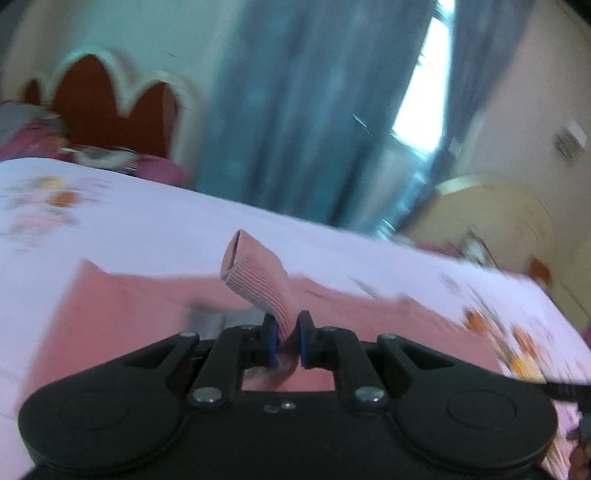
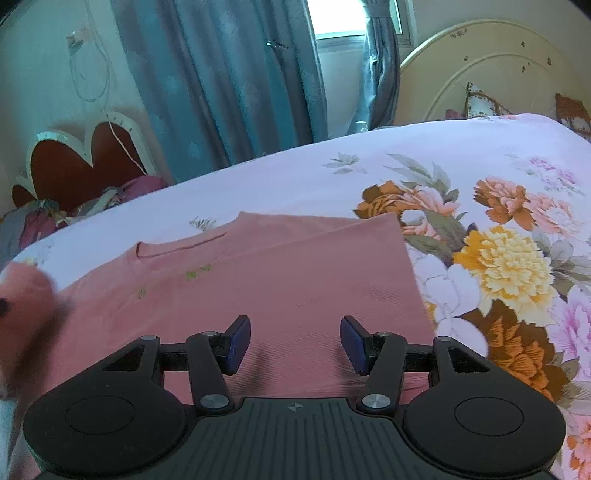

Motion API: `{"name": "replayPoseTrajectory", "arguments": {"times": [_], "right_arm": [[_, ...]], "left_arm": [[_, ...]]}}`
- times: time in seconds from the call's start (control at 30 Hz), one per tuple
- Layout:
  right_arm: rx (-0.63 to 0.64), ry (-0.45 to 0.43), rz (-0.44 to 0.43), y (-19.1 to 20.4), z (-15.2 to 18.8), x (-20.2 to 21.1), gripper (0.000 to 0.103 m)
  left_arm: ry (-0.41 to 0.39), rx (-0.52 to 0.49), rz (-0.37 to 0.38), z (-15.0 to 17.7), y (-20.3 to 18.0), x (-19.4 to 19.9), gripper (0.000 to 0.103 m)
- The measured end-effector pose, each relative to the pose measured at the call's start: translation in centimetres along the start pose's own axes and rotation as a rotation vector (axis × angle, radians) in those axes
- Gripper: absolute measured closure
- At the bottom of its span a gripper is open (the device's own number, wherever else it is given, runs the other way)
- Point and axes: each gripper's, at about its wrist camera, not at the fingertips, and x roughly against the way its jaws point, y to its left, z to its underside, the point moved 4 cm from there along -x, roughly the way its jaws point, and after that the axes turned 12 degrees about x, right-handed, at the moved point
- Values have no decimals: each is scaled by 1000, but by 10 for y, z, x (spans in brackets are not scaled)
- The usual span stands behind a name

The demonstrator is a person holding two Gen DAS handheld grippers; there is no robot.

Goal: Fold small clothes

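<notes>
- Where the pink garment (image 2: 280,280) lies, it is spread flat on the flowered bedsheet (image 2: 509,266), neckline toward the far side of the bed; its right edge shows a second layer, one straight edge lying over the other.
- Small yellow-green marks show on the cloth below the neckline; too small to read.
- One ribbed sleeve (image 1: 255,280) of the garment is lifted clear of the rest, its cuff opening upward and away from the left wrist camera.
- Left gripper (image 1: 287,341): jaws nearly closed, blue pads pinching the ribbed sleeve between them. The left wrist picture is heavily blurred, the sleeve and gripper less so.
- Seen from the right wrist, a blurred pink mass at the far left edge sits over the garment's left side; it is most likely the lifted sleeve, but blur prevents certainty.
- Right gripper (image 2: 295,345): jaws stand about half open above the near part of the garment, nothing between the pads; whether the fingertips touch the cloth cannot be told.
- Bedsheet: pale lilac with large orange, yellow and pink flowers, mostly to the right of the garment.
- Beyond the bed: teal curtains (image 2: 221,85) with a bright window (image 2: 338,22) between them.
- Far left: a red headboard with white scalloped trim (image 2: 77,162), a heap of mixed cloth below it.
- Far right: a cream rounded headboard (image 2: 480,59).
</notes>
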Motion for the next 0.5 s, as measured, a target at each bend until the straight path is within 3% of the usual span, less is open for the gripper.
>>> {"name": "replayPoseTrajectory", "arguments": {"times": [0.23, 0.27, 0.3, 0.33, 0.37, 0.43, 0.5], "right_arm": [[-61, 1, -5, -38, 6, 14, 48], [-74, 3, -17, -42, 8, 15, 48], [-90, 4, -29, -45, 9, 16, 48], [-103, 5, -38, -48, 10, 16, 48], [-114, 8, -50, -49, 11, 16, 43], [-119, -6, -88, -45, 10, 17, 23], [-117, -18, -158, -32, 7, 14, 23]], "left_arm": [[163, -119, 49, 54, -75, -57, 90], [207, -137, 76, 65, -83, -68, 81], [264, -161, 99, 80, -90, -77, 63], [306, -177, 110, 96, -97, -79, 58], [291, -196, 117, 102, -101, -75, 55], [233, -210, 142, 102, -101, -53, 54], [199, -145, 109, 91, -81, -32, 54]]}}
